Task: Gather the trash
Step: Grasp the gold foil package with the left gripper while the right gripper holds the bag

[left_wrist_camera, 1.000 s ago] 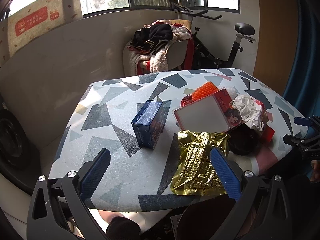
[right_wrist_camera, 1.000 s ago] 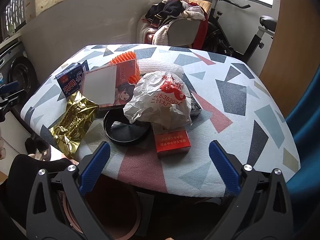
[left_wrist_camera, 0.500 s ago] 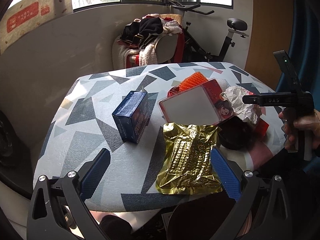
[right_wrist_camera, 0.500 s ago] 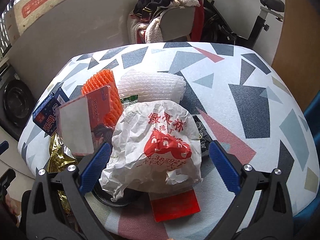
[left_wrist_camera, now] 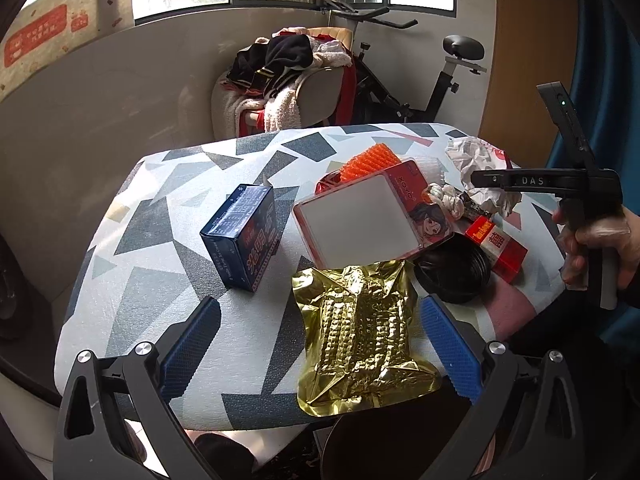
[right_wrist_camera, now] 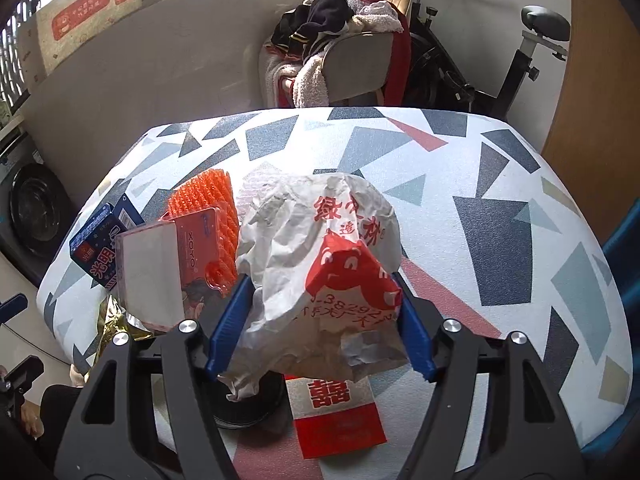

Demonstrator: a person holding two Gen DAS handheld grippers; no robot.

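Both pads of right hand-held gripper (right_wrist_camera: 320,320) closing around crumpled paper wrapper (right_wrist_camera: 316,276); squeeze gently, then lift clear of bench (right_wrist_camera: 500,200)

Table (right_wrist_camera: 500,184): white cover w/ grey, navy, red geometric print. Behind it, chair (right_wrist_camera: 356,64) piled w/ clothes (right_wrist_camera: 332,16), dark and pale items mixed, towel hanging over front. Exercise bike (right_wrist_camera: 528,48) just right of chair, against wall. Windows above. Cardboard sheet w/ red print (right_wrist_camera: 80,16) propped at upper left. Washing machine drum (right_wrist_camera: 36,212) at left edge. Wood panel at right.
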